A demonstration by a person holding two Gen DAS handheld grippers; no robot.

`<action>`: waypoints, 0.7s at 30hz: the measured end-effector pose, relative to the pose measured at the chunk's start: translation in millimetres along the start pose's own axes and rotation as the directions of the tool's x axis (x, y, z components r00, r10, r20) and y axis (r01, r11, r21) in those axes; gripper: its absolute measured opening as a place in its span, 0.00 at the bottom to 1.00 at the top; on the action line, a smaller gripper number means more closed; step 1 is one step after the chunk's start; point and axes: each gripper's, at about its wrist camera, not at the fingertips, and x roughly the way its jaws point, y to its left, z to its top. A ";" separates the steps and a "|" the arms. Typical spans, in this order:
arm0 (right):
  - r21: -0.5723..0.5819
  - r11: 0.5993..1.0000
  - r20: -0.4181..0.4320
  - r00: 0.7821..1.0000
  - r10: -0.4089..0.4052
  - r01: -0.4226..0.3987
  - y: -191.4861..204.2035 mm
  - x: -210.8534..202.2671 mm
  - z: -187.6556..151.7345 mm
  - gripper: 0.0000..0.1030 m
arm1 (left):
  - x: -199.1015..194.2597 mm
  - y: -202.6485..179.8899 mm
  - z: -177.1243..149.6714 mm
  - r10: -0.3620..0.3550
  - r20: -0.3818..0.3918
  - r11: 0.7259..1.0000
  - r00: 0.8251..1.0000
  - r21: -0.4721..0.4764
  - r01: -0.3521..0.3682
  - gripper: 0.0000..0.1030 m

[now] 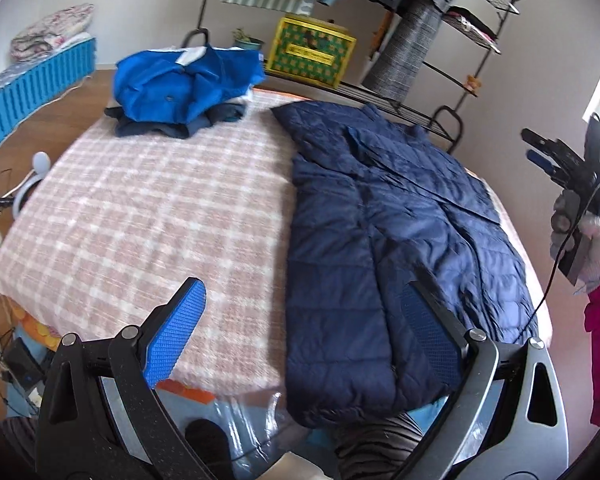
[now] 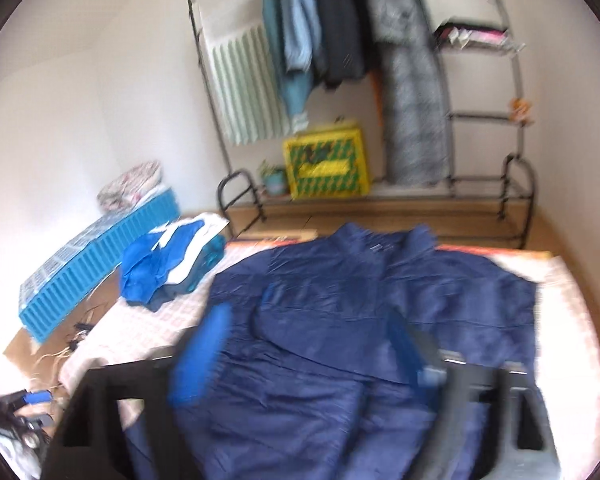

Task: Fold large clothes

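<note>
A navy quilted jacket (image 1: 384, 232) lies flat on the pink checked bed cover (image 1: 152, 216), on its right half; its sleeves lie folded in over the body. It also shows in the right wrist view (image 2: 360, 320), blurred. My left gripper (image 1: 304, 320) is open and empty above the near edge of the bed, its right finger over the jacket's hem. My right gripper (image 2: 308, 340) is open and empty, held above the jacket. It also shows in the left wrist view (image 1: 540, 152), raised at the right.
A pile of folded clothes with a bright blue garment on top (image 1: 184, 88) sits at the bed's far left corner. Behind the bed stand a clothes rack (image 2: 380, 60) with hanging garments, a yellow crate (image 2: 328, 164) and a blue crate (image 2: 100, 252). Cables lie on the floor at the left.
</note>
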 end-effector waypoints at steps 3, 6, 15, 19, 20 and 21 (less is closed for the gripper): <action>0.019 0.998 -0.015 0.998 -0.059 0.059 -26.2 -44.3 -23.8 0.95 | 4.0 -7.0 -10.2 -0.048 -0.034 0.999 0.998 0.006 0.048 0.97; 0.059 0.991 -0.081 0.990 -0.113 0.118 -57.9 -78.7 -52.6 0.95 | 11.5 -9.4 -22.1 -0.097 -0.077 0.995 0.992 -0.007 0.097 0.97; 0.237 0.939 -0.309 0.936 -0.171 0.249 -144.9 -148.1 -162.0 0.84 | 36.1 1.6 -58.1 -0.254 -0.182 0.960 0.950 -0.171 0.223 0.97; 0.311 0.917 -0.374 0.919 -0.125 0.251 -160.3 -156.3 -211.2 0.83 | 45.3 13.3 -72.0 -0.270 -0.200 0.947 0.942 -0.231 0.222 0.97; 0.318 0.913 -0.385 0.915 -0.120 0.254 -161.8 -158.2 -221.4 0.83 | 47.2 15.8 -75.0 -0.271 -0.205 0.945 0.941 -0.240 0.220 0.97; 0.330 0.908 -0.401 0.909 -0.111 0.257 -164.7 -157.3 -232.3 0.83 | 50.5 19.6 -79.4 -0.268 -0.212 0.944 0.940 -0.251 0.212 0.97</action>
